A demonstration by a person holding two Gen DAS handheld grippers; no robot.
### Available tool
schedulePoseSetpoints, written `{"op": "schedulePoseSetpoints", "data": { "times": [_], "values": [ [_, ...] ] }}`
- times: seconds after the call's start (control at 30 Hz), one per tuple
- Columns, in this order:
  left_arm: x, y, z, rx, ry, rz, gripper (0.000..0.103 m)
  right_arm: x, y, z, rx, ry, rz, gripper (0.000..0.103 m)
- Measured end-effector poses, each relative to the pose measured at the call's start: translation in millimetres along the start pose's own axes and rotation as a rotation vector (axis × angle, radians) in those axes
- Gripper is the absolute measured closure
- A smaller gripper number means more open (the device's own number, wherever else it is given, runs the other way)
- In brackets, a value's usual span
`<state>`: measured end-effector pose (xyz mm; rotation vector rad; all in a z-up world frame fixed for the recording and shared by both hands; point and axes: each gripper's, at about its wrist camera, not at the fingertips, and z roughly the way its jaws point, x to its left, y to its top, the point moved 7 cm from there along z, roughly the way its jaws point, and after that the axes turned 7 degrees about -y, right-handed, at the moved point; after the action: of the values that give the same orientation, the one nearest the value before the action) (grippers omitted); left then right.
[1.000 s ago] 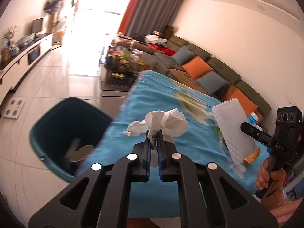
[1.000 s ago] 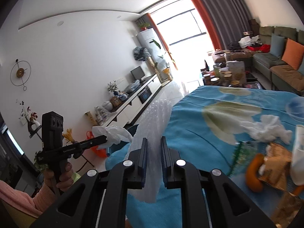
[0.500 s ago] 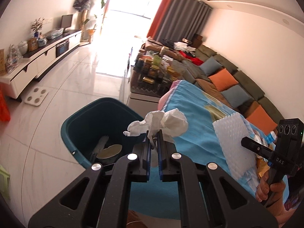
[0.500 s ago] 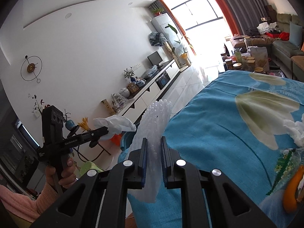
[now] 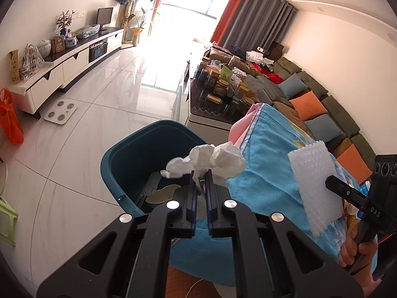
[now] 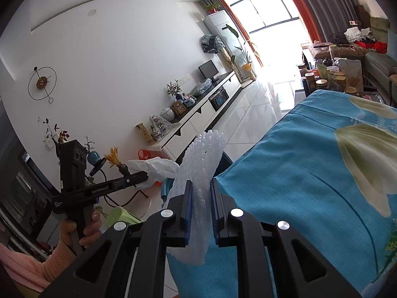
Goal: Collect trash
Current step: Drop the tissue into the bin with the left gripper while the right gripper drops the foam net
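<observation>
My left gripper (image 5: 200, 176) is shut on a crumpled white tissue (image 5: 211, 162), held above the near rim of a teal trash bin (image 5: 124, 159) on the floor beside the table. Inside the bin lie a bubble-wrap piece and a flat tan scrap. My right gripper (image 6: 201, 186) is shut on a sheet of white bubble wrap (image 6: 203, 156), held over the table's left edge. In the left wrist view the bubble wrap (image 5: 314, 186) hangs from the right gripper (image 5: 330, 182) over the blue cloth. The right wrist view shows the left gripper (image 6: 146, 175) with the tissue (image 6: 155, 167).
A blue flowered tablecloth (image 6: 310, 173) covers the table. A dark coffee table (image 5: 218, 104) crowded with jars stands beyond the bin. A long sofa (image 5: 322, 109) with cushions runs along the right wall, a white TV cabinet (image 5: 62, 69) along the left. A white scale (image 5: 60, 113) lies on the tiled floor.
Both grippers swung left off the table toward the bin, each keeping its hold. The bin now sits directly beneath the tissue, and the trash left on the table has gone out of view.
</observation>
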<state>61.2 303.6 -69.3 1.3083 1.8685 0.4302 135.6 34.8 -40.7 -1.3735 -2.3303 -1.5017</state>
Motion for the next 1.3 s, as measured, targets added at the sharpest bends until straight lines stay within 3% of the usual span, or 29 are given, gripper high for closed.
{"op": "schedulePoseSetpoints", "data": {
  "times": [0.5,1.03,1.3],
  "values": [
    [19,-1,22,0.012,0.054,-0.006,0.097,35,22,78,0.096,-0.001,-0.054,0.09],
    [45,2,71,0.072,0.143,-0.025,0.097,29,25,151,0.199,-0.072,0.01,0.09],
    [47,-3,111,0.124,0.134,-0.054,0.088,27,22,170,0.247,-0.111,0.024,0.075]
  ]
}}
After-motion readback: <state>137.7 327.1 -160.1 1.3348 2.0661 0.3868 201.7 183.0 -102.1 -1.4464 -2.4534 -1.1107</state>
